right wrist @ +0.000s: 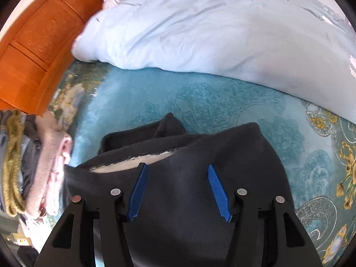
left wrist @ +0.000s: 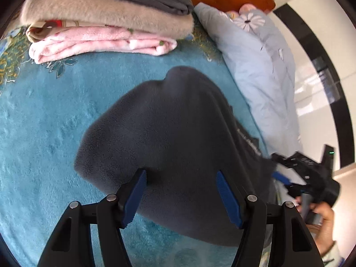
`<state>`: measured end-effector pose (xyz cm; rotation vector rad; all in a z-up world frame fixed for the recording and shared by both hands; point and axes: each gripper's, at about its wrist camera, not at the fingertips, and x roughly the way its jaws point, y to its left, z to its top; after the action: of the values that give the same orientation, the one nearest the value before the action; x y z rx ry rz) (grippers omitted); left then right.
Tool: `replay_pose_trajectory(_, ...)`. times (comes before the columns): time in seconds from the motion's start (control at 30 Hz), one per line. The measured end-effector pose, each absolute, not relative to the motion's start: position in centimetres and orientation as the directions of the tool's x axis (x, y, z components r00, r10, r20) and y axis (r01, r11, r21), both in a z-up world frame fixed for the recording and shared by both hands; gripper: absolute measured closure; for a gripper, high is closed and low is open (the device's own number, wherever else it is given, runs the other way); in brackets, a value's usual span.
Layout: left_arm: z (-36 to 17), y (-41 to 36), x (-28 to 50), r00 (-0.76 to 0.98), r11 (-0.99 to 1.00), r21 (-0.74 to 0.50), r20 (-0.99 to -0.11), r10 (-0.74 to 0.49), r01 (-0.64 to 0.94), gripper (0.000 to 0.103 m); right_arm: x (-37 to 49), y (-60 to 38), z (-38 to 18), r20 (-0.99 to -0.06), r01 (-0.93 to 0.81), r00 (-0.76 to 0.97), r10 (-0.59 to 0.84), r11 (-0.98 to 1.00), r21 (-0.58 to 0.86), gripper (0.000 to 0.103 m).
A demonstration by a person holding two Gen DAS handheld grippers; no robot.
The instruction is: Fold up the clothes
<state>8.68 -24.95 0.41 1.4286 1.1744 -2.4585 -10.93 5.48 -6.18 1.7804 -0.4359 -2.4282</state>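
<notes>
A dark grey fleece garment (left wrist: pixel 173 133) lies crumpled on the teal blanket (left wrist: pixel 44 122) of a bed. In the left wrist view my left gripper (left wrist: pixel 180 171) hovers over its near part, open, its blue pads (left wrist: pixel 135 195) standing wide apart and not pinching the cloth. The right wrist view has the same garment (right wrist: pixel 189 200) under my right gripper (right wrist: pixel 177 165), also open, just short of a strip of white lining (right wrist: pixel 133 164) at a fold. A hand holds the right gripper (left wrist: pixel 282 176) at the garment's right edge, blurred.
A stack of folded clothes (left wrist: pixel 106 22), pink, beige and dark grey, sits at the far left and shows again as the stack (right wrist: pixel 33 166). A pale blue duvet (right wrist: pixel 200 33) lies along the far side. Behind stands an orange wooden headboard (right wrist: pixel 33 44).
</notes>
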Motion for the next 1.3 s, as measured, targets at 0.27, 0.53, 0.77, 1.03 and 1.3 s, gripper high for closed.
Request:
replay_pose_trajectory(0.27, 0.3, -25.4, 9.8, -0.577, -0.662, -0.620, -0.746, 0.331, 0.422, 0.034, -12.3, 4.5, -8.6, -0.975, -0.123, -0.212, -0.062, -0.988, 0.089, 0.086)
replay_pose_trajectory(0.53, 0.0, -25.6, 9.5, -0.612, -0.640, -0.659, -0.708, 0.351, 0.394, 0.034, -14.1, 6.0, -4.8, -0.941, -0.145, -0.327, -0.086, -0.980, 0.140, 0.096)
replay_pose_trajectory(0.77, -0.8, -25.6, 9.0, -0.578, -0.648, -0.635, -0.738, 0.347, 0.422, 0.034, -13.9, 6.1, -7.6, -0.964, -0.147, -0.252, -0.085, -0.981, 0.125, 0.094)
replay_pose_trajectory(1.03, -0.7, -25.5, 8.8, -0.584, -0.655, -0.634, -0.735, 0.345, 0.411, 0.034, -9.6, 7.9, -2.2, -0.882, -0.050, -0.394, -0.257, -0.953, 0.300, 0.085)
replay_pose_trajectory(1.3, 1.6, -21.5, 10.1, -0.586, -0.769, -0.548, -0.757, 0.289, 0.328, 0.034, 3.6, 13.0, -4.2, -0.896, 0.020, -0.383, -0.223, -0.972, 0.234, 0.079)
